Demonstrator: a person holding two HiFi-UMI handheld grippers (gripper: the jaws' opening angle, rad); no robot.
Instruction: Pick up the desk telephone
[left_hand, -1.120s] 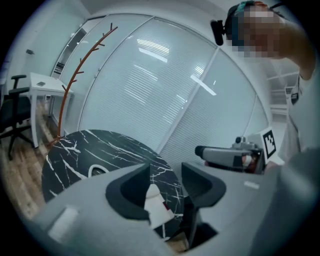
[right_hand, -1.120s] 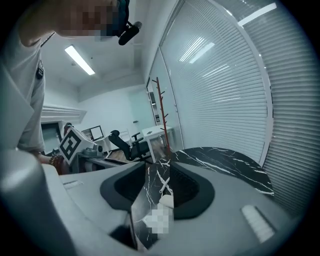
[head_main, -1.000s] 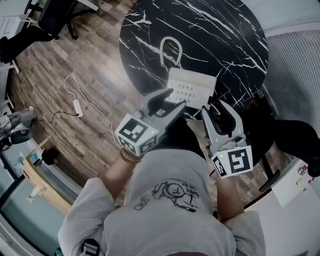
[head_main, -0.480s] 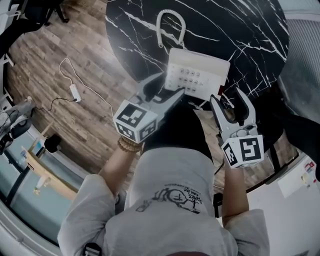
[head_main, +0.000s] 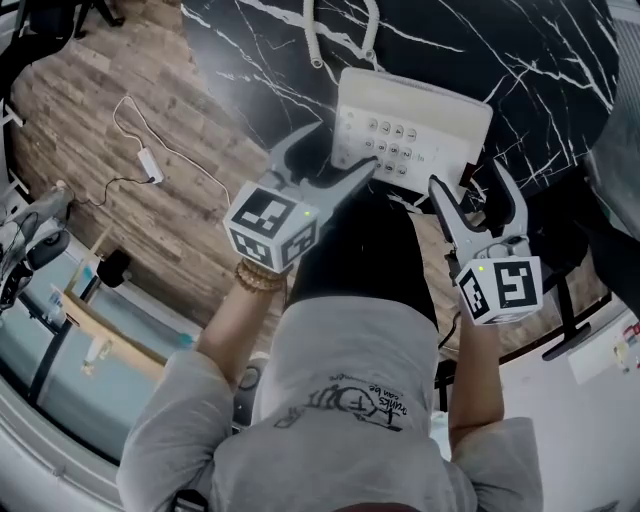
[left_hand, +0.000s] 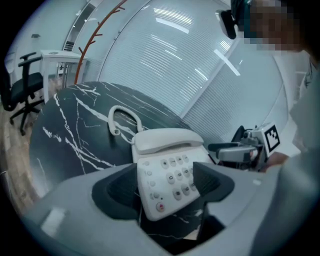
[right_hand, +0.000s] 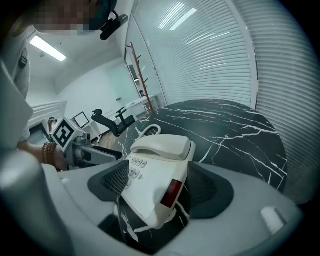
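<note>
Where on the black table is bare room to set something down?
Free: the table beyond the telephone, on both sides of the coiled cord, out to the far rim. Crowded: the near edge around the telephone.

Loose light grey short-sleeved T-shirt (head_main: 340, 420), black line drawing and a line of script on the chest. Black trousers (head_main: 355, 260). Brown beaded bracelet (head_main: 258, 281) on the left wrist. Left gripper (head_main: 343, 148) and right gripper (head_main: 470, 176) alike: pale grey shells, two curved jaws lined with dark ribbed pads (left_hand: 116, 187), a cube (head_main: 272, 228) of black-and-white square markers at the near end, small green light on it. Jaws of both just opened wide, a corner of the telephone (head_main: 420, 120) between each pair, pads not pressing.
</note>
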